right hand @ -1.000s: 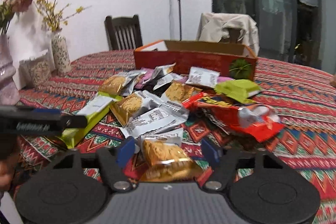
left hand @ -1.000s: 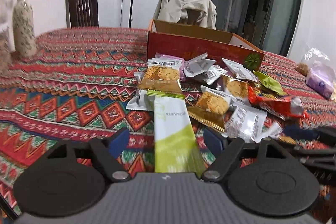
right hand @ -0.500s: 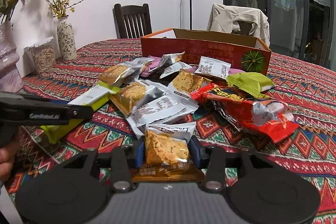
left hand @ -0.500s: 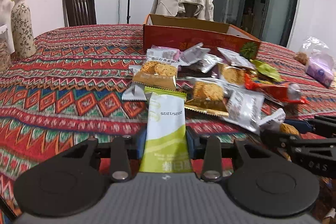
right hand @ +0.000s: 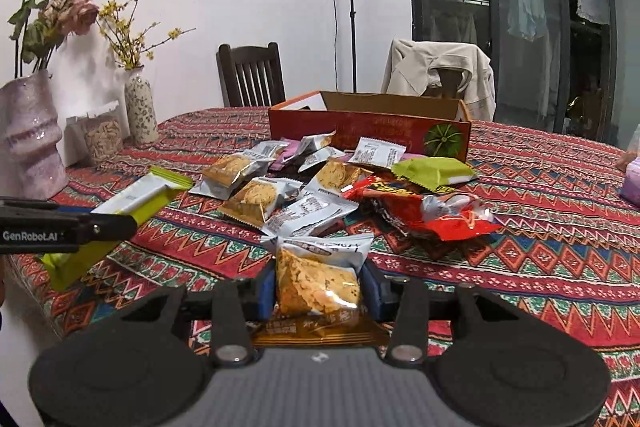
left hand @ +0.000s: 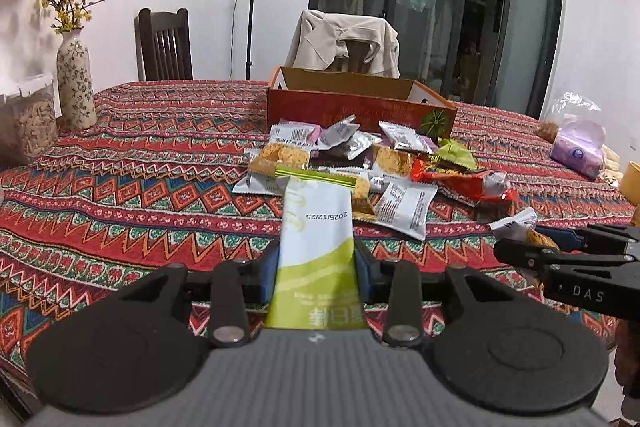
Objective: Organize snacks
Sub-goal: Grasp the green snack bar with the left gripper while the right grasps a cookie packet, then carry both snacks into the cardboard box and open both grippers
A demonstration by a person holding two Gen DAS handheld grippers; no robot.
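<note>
- Left gripper (left hand: 316, 263) is clamped on the green-and-white bar (left hand: 316, 247), lifted clear of the table's near edge (presumably for boxing).
- Right gripper (right hand: 318, 285) pinches a cracker packet (right hand: 316, 279), likewise headed for the red box (right hand: 368, 125) mid-table.

Left wrist view: lower end of the green-and-white packet (left hand: 316, 239) hidden behind the gripper body at bottom centre; print near that end too blurred to read. Inside of the red cardboard box (left hand: 360, 109) concealed by its front wall. Right wrist view: pink vase (right hand: 30, 143) cut by the left edge; lower snacks in the snack pile (right hand: 320, 183) covered by upper ones, small print illegible.
</note>
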